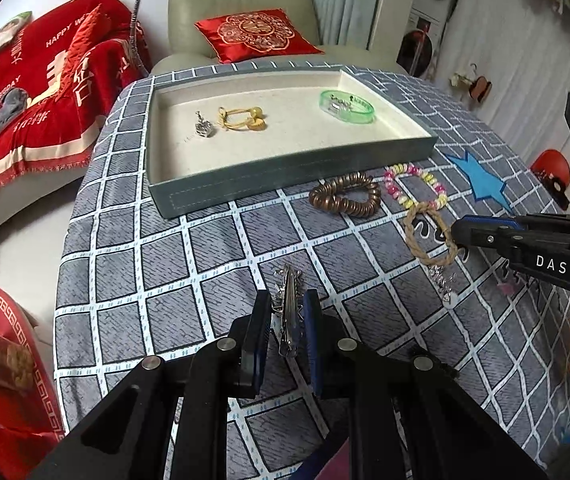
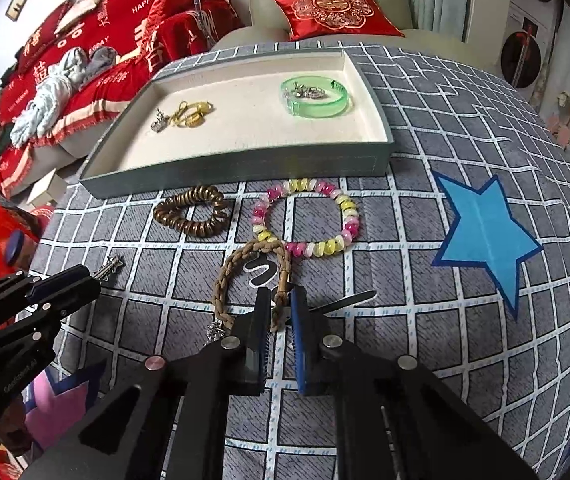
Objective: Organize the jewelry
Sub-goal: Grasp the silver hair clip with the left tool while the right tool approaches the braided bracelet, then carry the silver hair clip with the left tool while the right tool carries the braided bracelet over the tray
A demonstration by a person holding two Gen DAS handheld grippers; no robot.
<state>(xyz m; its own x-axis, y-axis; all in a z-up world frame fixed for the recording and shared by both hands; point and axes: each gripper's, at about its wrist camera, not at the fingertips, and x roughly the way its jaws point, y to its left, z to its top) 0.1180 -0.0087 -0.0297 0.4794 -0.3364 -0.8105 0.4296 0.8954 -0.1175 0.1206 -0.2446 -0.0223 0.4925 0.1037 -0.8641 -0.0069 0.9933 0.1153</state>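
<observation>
1. We have the left gripper (image 1: pixel 288 312) clamped on the silver hair clip (image 1: pixel 289 312). The clip's long axis runs straight out along the fingers, its decorated end pointing ahead toward the tray.
2. We have the right gripper (image 2: pixel 281 312) pinched on the near side of the braided rope bracelet (image 2: pixel 245 280); the rest of its loop lies on the checked tablecloth (image 2: pixel 405 240), stretching forward and to the left of the fingertips.
3. Just past the rope loop lie the pink-and-yellow bead bracelet (image 2: pixel 309 220) and, to its left, the brown coil hair tie (image 2: pixel 193 212), both still on the cloth.
4. Beyond those stands the grey-green tray (image 2: pixel 245 164), its long side across both grippers' line of reach. Inside are a silver charm (image 2: pixel 159 123) and a gold piece (image 2: pixel 193 114) on the left, a green bangle (image 2: pixel 317 100) on the right.
5. We judge the tray lies straight ahead of both grippers, the right one somewhat nearer; each load must be lifted over the near wall.
</observation>
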